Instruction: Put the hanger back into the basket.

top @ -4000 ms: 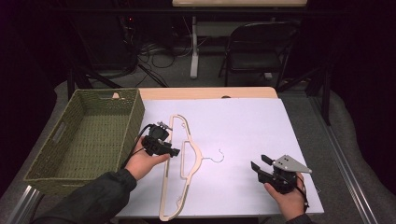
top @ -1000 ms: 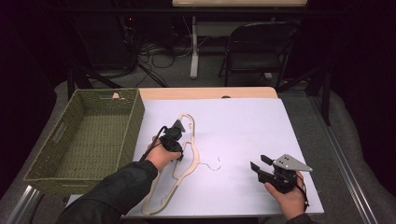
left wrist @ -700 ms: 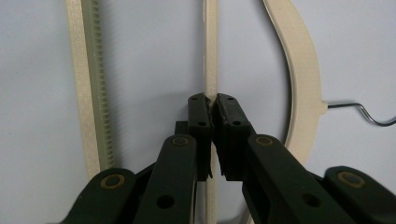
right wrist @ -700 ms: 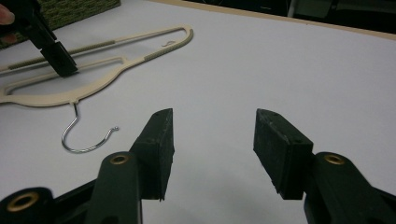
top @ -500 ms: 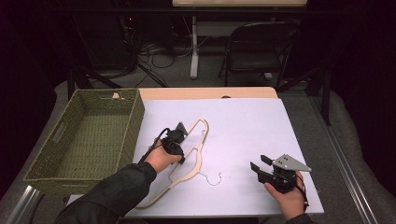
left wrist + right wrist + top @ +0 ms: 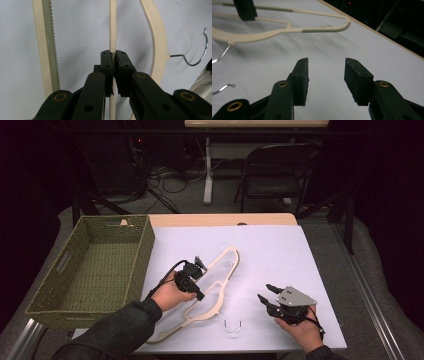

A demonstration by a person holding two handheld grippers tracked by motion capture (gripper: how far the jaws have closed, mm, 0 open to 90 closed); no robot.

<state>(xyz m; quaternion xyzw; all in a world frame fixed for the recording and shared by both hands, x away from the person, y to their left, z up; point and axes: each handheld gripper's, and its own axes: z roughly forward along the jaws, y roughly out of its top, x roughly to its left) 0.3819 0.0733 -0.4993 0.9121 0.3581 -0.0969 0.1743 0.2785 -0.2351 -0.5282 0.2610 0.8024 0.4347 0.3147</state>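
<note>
Nearest you, your right gripper (image 6: 267,296) rests low at the near right of the table (image 6: 280,250), its jaws spread with nothing between them; they have just been closing on empty air. To its left, your left gripper (image 6: 196,279) has its jaws pressed together, pinching the thin inner bar of the cream hanger (image 6: 215,285), seen close in the left gripper view as the bar (image 6: 113,30) running up between the pads. The hanger lies slantwise over the middle of the white sheet, its wire hook (image 6: 233,326) toward you and its far end tilted up off the sheet, judging by the shadow beneath. Beyond and to the left stands the woven green basket (image 6: 145,237), nothing visible inside. Judged from this, the grasp is made and the lift begun; carrying the hanger over the basket wall and letting it go remain. Count: one hanger, one basket, two grippers. Farthest off, one folding chair (image 6: 280,167) stands behind the table.
</note>
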